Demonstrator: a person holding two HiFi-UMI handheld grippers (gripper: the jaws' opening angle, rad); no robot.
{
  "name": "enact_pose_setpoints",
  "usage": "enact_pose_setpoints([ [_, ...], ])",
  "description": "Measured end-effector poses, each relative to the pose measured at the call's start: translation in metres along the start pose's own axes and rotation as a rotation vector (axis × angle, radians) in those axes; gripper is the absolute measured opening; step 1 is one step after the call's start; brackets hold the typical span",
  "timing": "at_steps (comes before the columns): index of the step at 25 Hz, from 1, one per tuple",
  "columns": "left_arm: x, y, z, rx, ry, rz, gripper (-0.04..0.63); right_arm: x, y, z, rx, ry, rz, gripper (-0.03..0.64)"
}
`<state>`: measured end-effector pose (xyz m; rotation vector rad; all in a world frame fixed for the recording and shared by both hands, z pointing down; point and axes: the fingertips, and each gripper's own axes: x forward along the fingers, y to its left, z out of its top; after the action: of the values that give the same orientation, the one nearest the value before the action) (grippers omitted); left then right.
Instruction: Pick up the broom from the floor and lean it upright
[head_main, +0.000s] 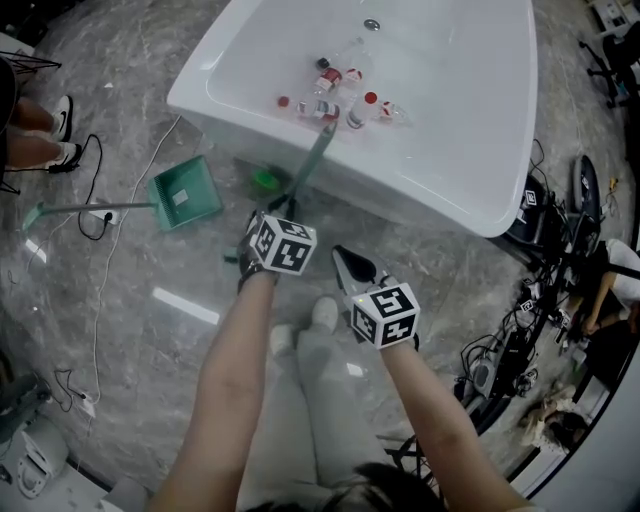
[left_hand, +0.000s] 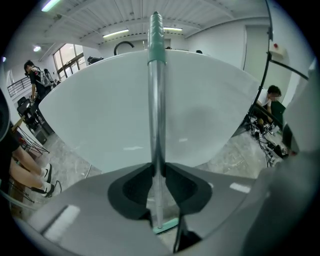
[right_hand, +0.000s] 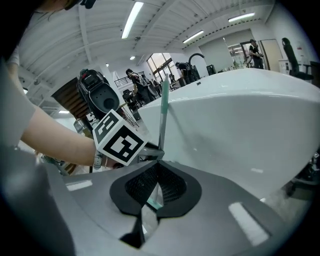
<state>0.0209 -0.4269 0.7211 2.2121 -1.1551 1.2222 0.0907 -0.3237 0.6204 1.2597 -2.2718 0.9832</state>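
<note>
Left: my left gripper (left_hand: 158, 169) is clamped on the broom (left_hand: 156, 100) handle | Broom: upright in front of the bathtub (left_hand: 100, 115) | Right: my right gripper (right_hand: 156, 169) is closed, holding nothing

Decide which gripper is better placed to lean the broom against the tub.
Left gripper: its jaws clamp the broom, upright in front of the tub. The right gripper is shut and empty beside it.
</note>
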Motion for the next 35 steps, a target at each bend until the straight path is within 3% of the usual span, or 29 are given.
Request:
enact_pose_setpoints([
  [4,0.001,0.000,0.002,0.023,-0.014,0.011,0.094,0.006,0.001,0.006,-0.027,0.006,-0.005,0.002],
  [12,-0.008,-0.001,0.002,-0.008,-0.034,-0.039,0.156,0.010,0.006,0.010,-0.047,0.019,-0.007,0.002],
  [21,-0.067,-0.019,0.019,0.009,-0.091,-0.118,0.154,-0.010,0.031,0.032,-0.079,0.011,-0.004,0.002],
  [27,-0.123,-0.022,0.046,0.010,-0.164,-0.127,0.111,-0.033,0.061,0.062,-0.138,0.001,0.021,0.002],
  [32,-0.185,-0.012,0.091,-0.035,-0.298,-0.106,0.062,-0.057,0.080,0.097,-0.172,-0.032,0.010,0.002],
  [35,-0.225,-0.017,0.118,-0.025,-0.367,-0.113,0.027,-0.080,0.090,0.122,-0.204,-0.066,0.017,0.002],
])
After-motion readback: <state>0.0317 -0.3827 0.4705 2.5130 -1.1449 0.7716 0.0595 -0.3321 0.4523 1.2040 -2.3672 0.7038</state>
